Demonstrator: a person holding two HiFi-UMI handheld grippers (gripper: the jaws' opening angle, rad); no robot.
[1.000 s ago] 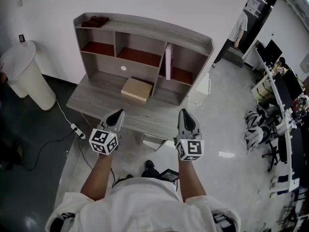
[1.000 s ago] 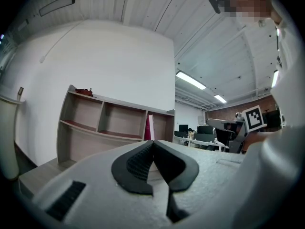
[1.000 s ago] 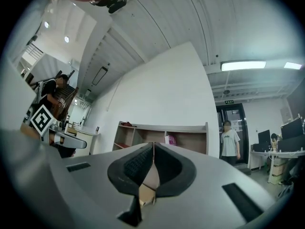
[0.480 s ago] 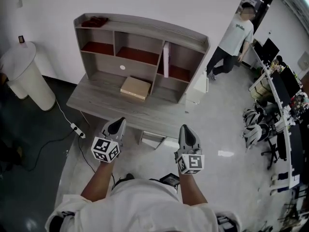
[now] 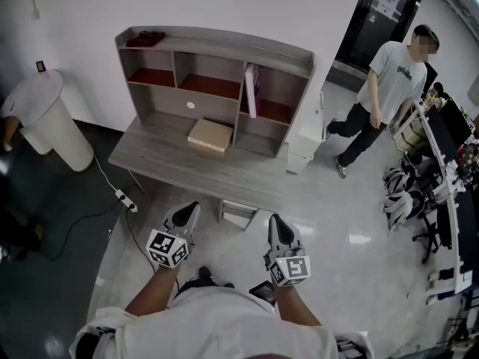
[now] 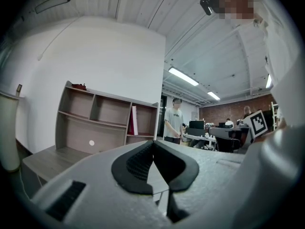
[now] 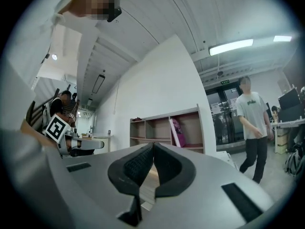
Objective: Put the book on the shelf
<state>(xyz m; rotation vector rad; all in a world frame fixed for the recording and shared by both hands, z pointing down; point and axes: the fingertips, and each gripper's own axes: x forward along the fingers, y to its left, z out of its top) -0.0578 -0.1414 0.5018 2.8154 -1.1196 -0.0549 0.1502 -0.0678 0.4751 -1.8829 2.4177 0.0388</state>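
Observation:
The pink-and-white book [image 5: 251, 90] stands leaning in the right compartment of the grey wooden shelf unit [image 5: 217, 43] on the desk. It also shows in the left gripper view as the book [image 6: 133, 120] and in the right gripper view as the book [image 7: 175, 131]. My left gripper [image 5: 191, 208] and right gripper [image 5: 275, 219] hover over the floor, short of the desk's front edge and well away from the book. The left gripper [image 6: 153, 144] and the right gripper [image 7: 153, 147] have their pads pressed together with nothing between them.
A tan flat box [image 5: 210, 134] lies on the desk [image 5: 172, 167] under the middle compartment. A person [image 5: 385, 88] walks at the right near a white cabinet [image 5: 308, 137]. A white bin [image 5: 41, 118] stands left; a power strip [image 5: 126, 200] lies on the floor.
Both grippers have drawn back from the desk toward me. A person has come out of the doorway and walked along the right side. The book now leans more.

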